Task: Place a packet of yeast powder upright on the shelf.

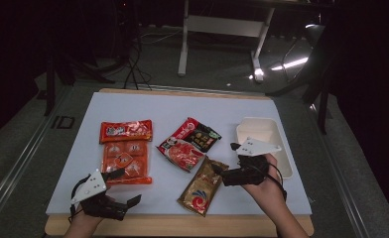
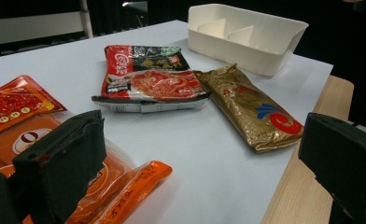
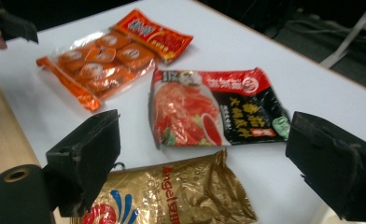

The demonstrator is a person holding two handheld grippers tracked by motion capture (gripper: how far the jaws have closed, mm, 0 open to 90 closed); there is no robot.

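Nearest the camera, the left gripper [image 1: 125, 186] rests at the table's front edge, jaws apart and empty, beside the orange packet [image 1: 126, 161]. Right gripper [image 1: 222, 159], jaws likewise apart, hovers at the top end of the gold packet [image 1: 203, 187], which lies flat just beside the white tray [image 1: 285, 157]. Judged step: approach before grasp; next, lower and close on the packet's edge.
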